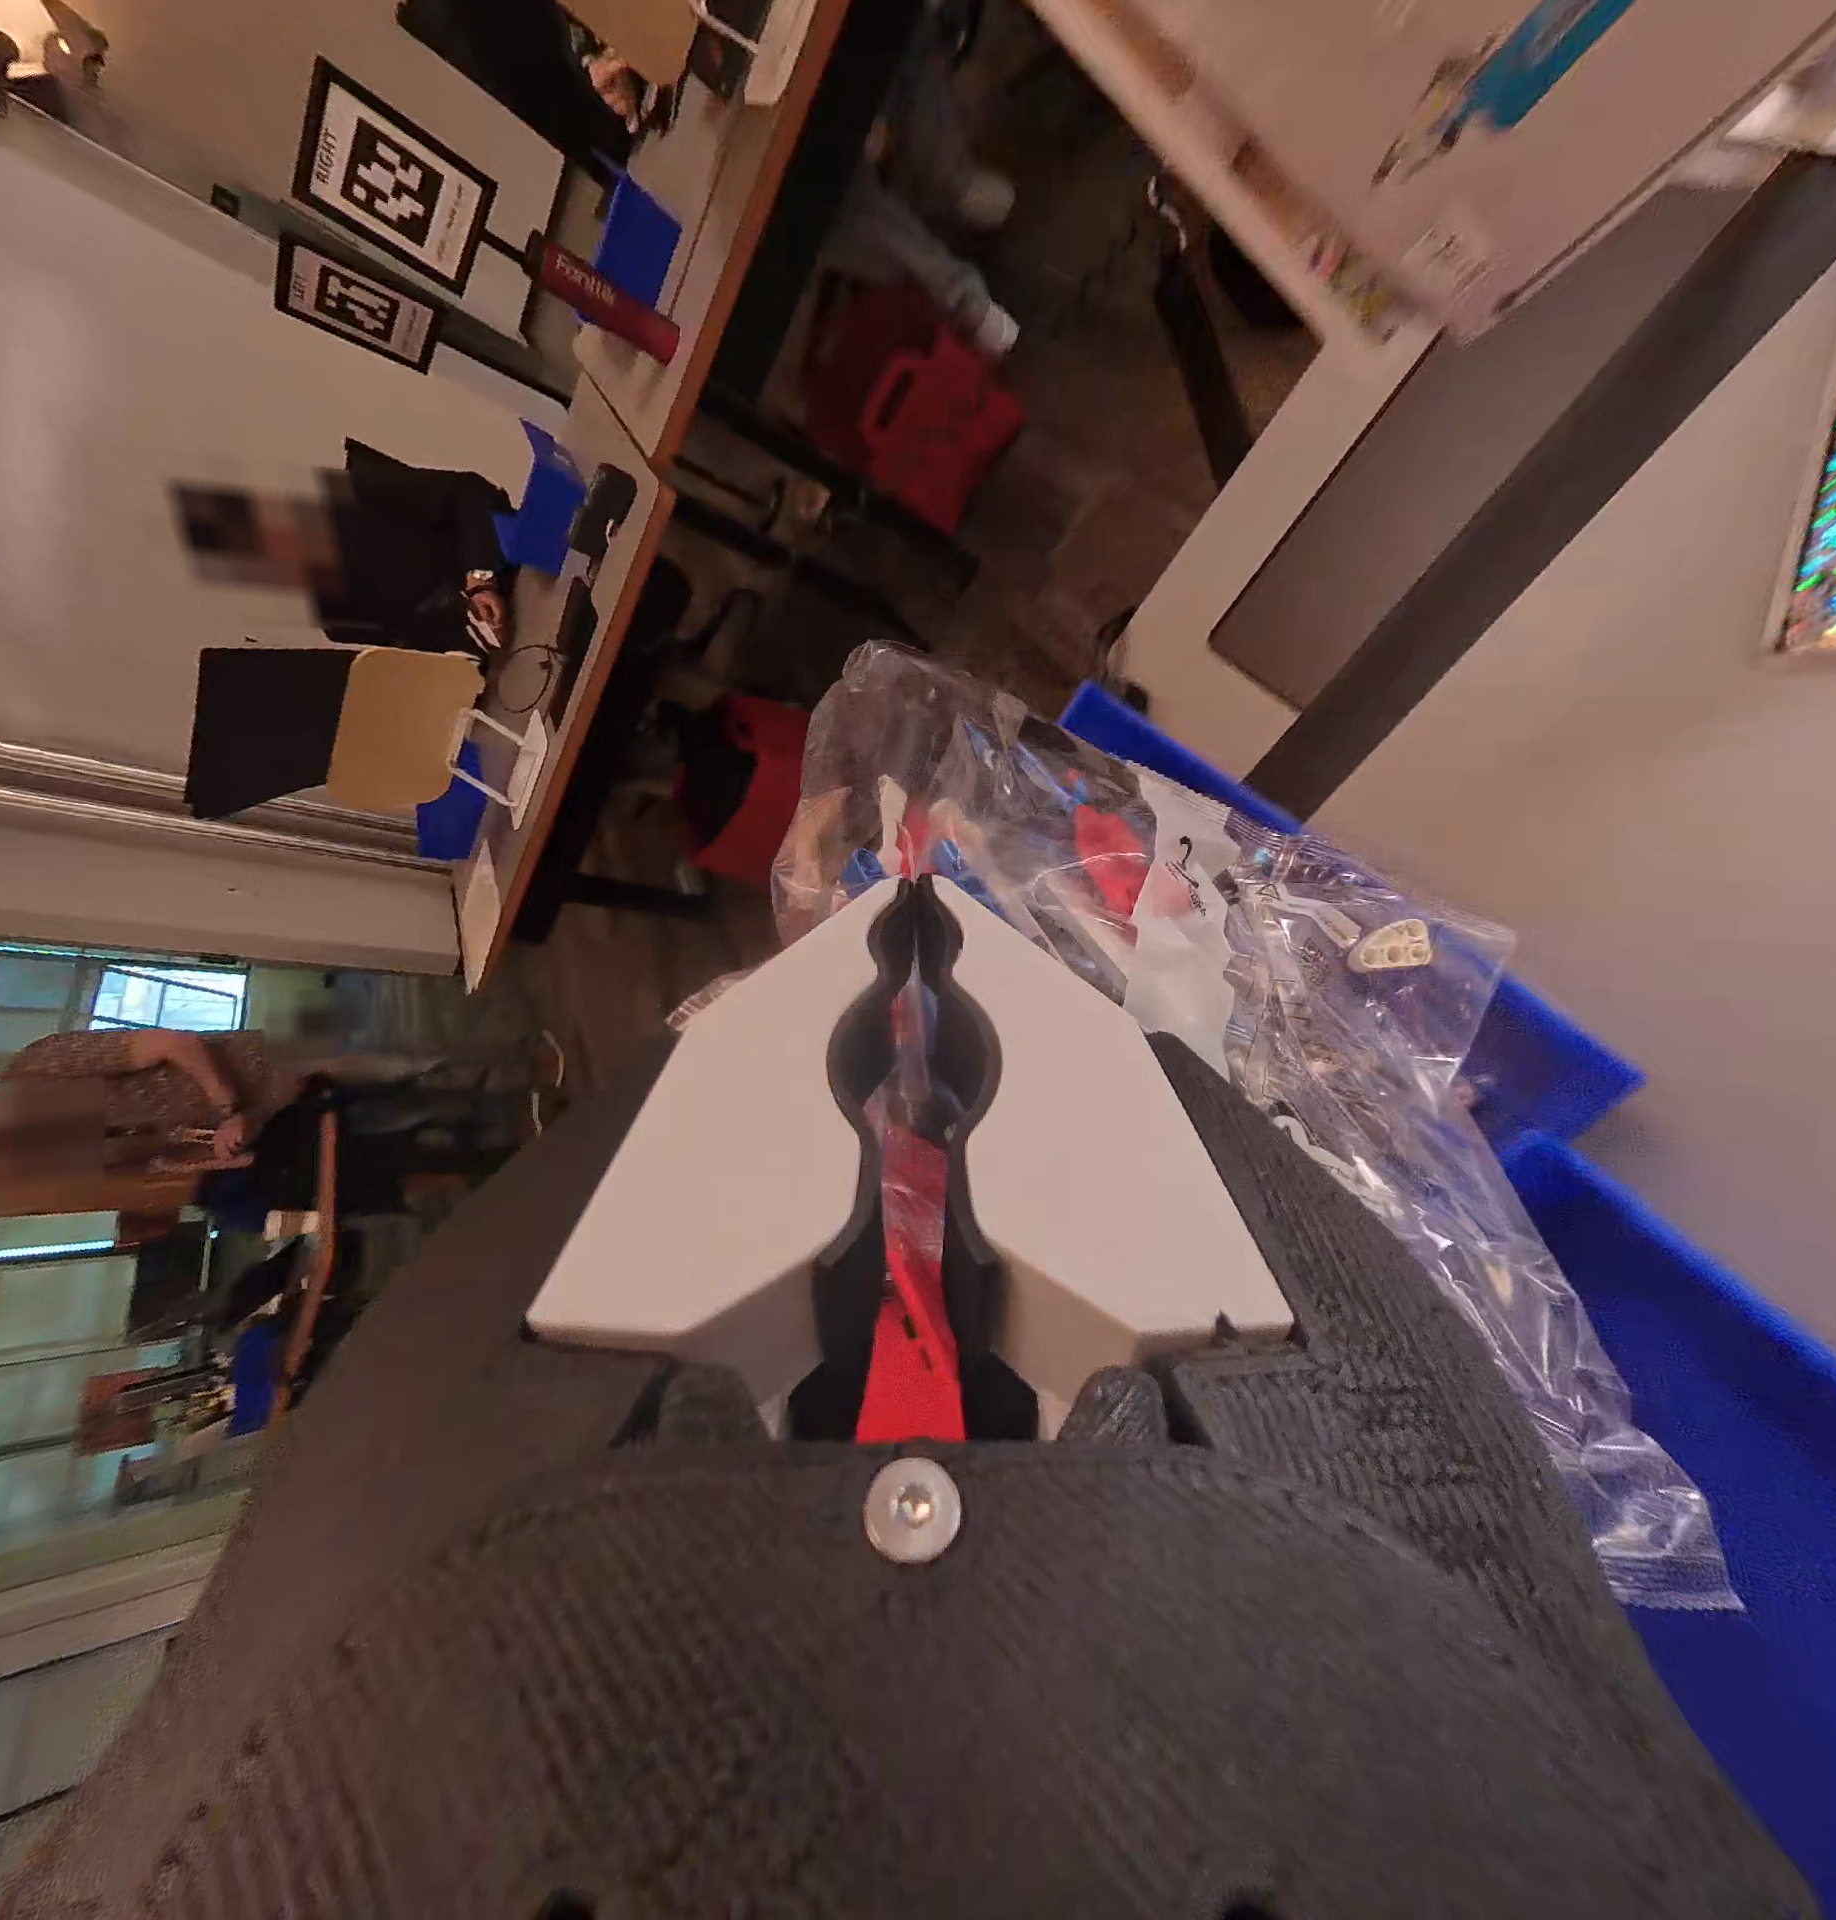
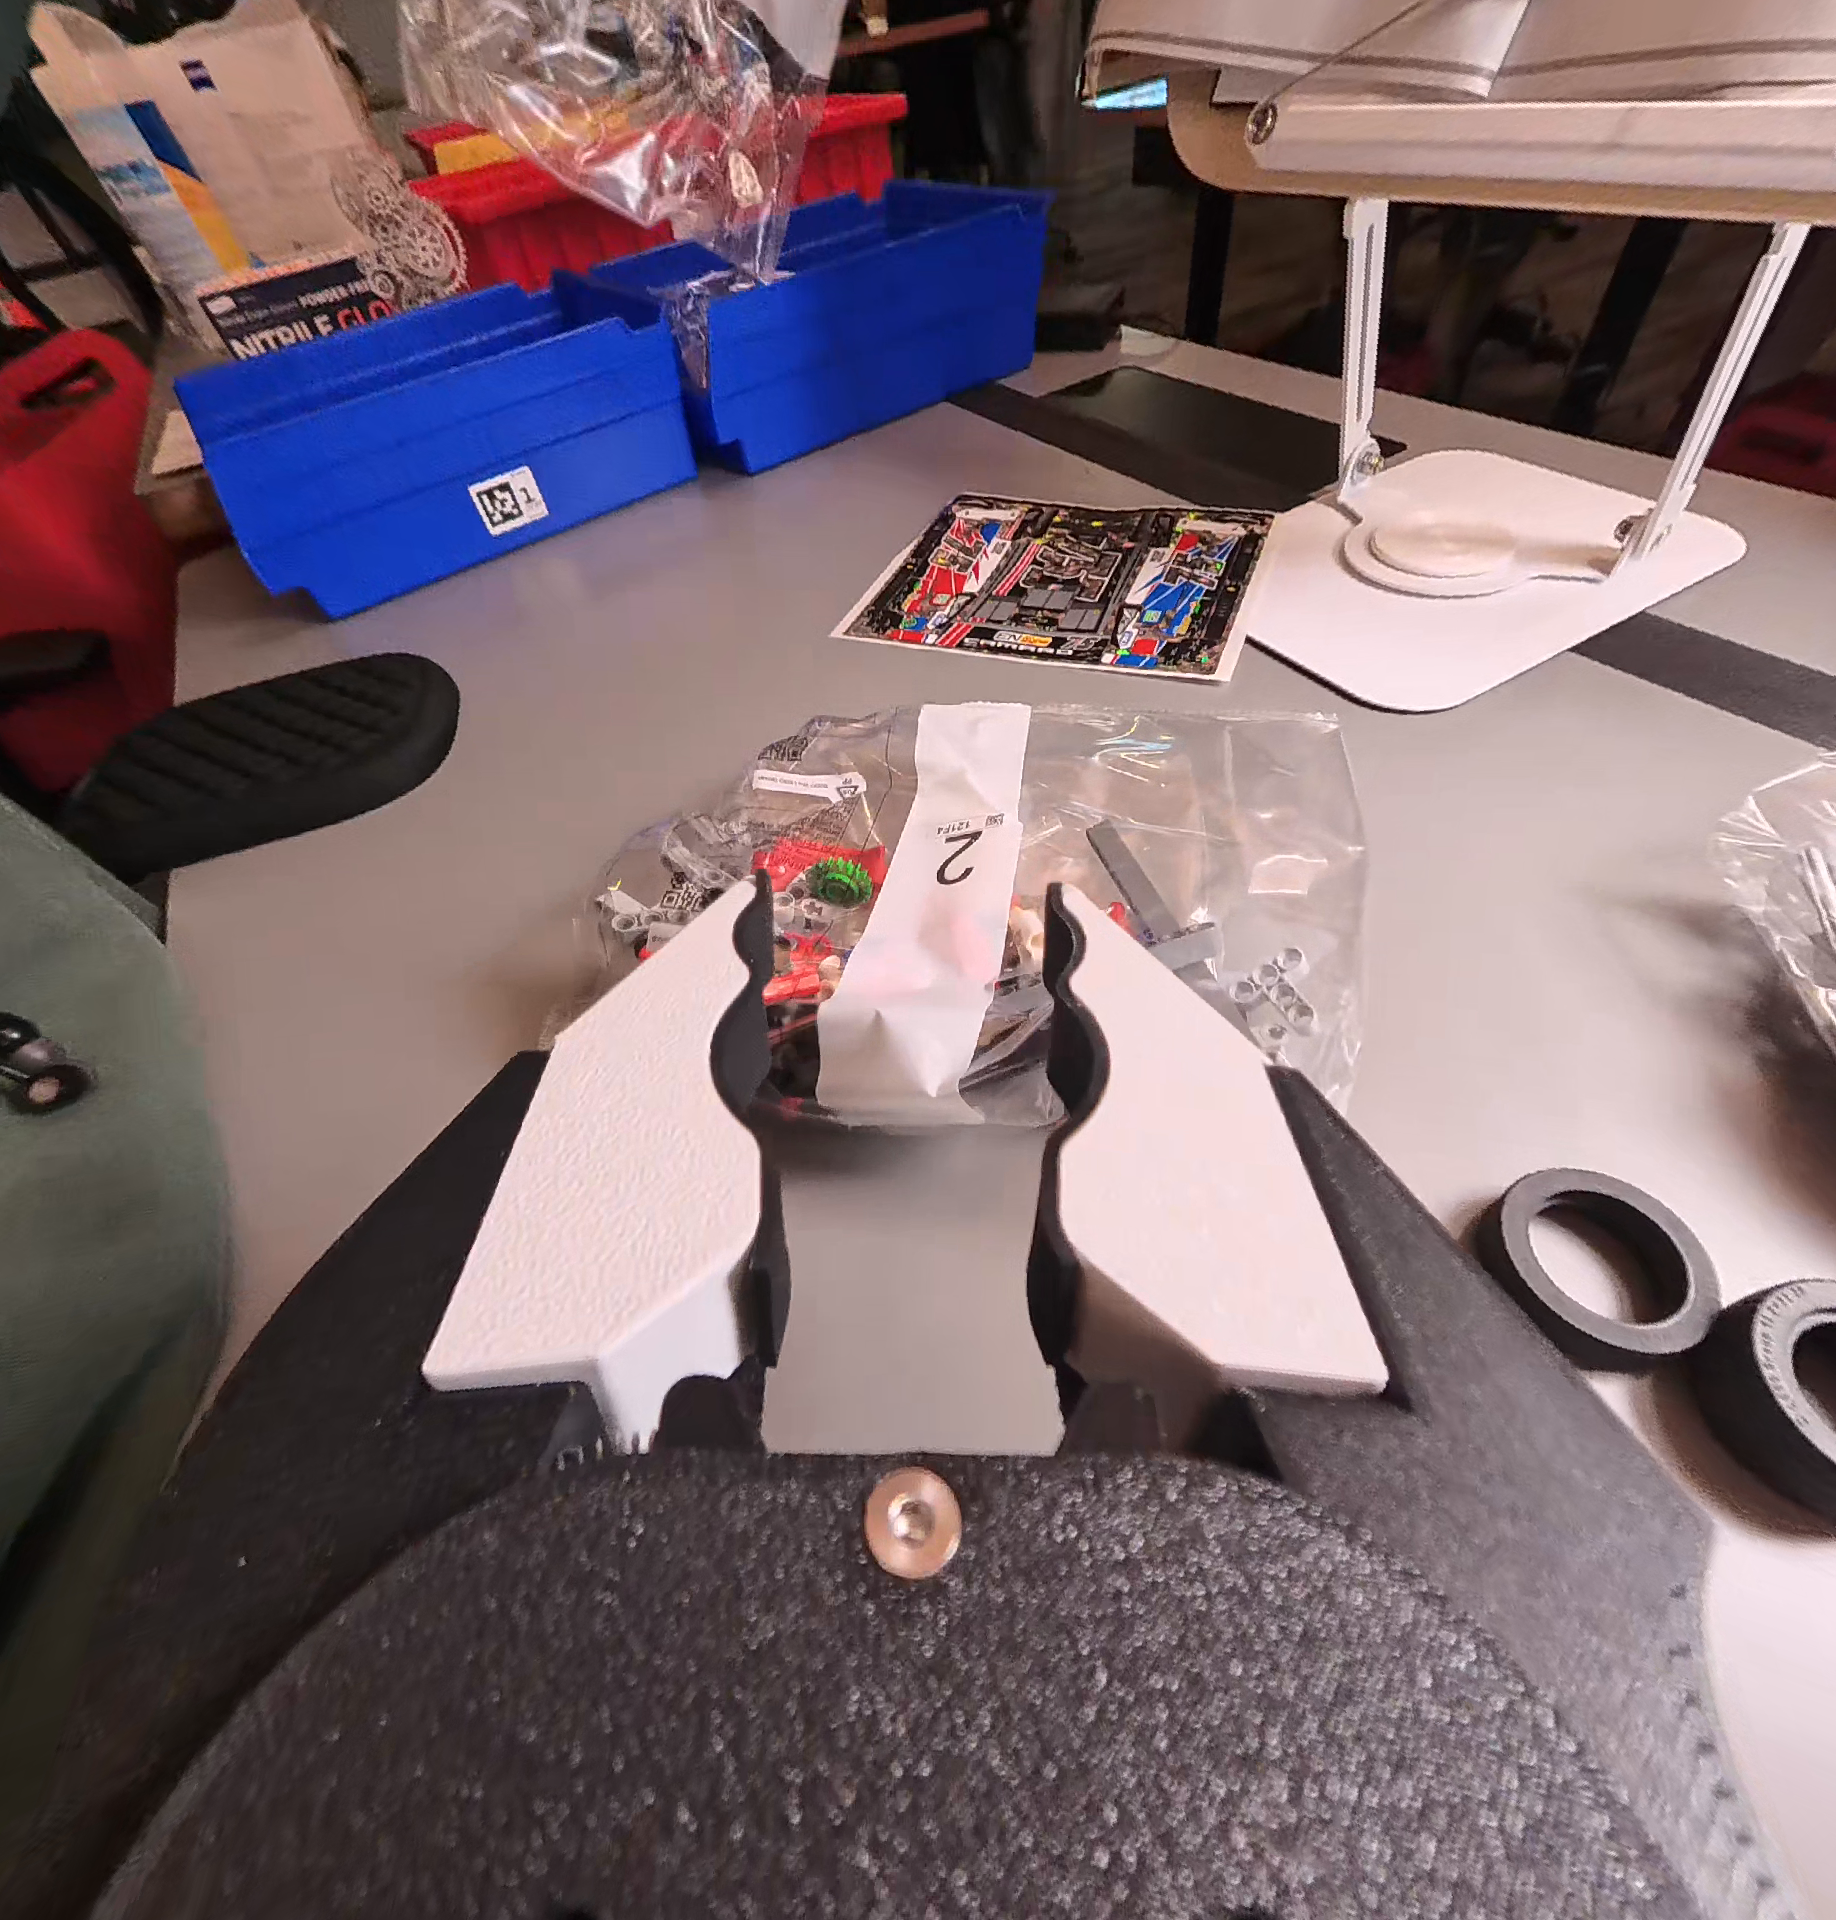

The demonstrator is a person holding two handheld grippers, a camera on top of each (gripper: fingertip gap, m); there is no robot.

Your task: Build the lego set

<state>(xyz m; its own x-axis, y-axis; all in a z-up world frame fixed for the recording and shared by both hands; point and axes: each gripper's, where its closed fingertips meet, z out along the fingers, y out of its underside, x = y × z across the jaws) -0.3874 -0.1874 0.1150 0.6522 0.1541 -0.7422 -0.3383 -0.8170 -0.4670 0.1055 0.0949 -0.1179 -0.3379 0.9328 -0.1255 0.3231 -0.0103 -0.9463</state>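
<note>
**Bags of parts over a grey table**

The left gripper [image 1: 919, 883] pinches a clear parts bag [image 1: 1049, 831] above blue bins [image 2: 623, 416]. The right gripper [image 2: 909, 904] hangs spread over a second bag [image 2: 997, 883] lying on the grey table [image 2: 581, 727] — sticker sheet [image 2: 1059, 582] and black tyres [image 2: 1600, 1268] nearby, cluttered workroom behind.

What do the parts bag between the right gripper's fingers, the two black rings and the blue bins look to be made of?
Parts bag: thin clear plastic film, glossy and crinkled, with a white strip. Black rings: matte, probably rubber tyres. Blue bins: rigid moulded plastic with a slight sheen.
</note>
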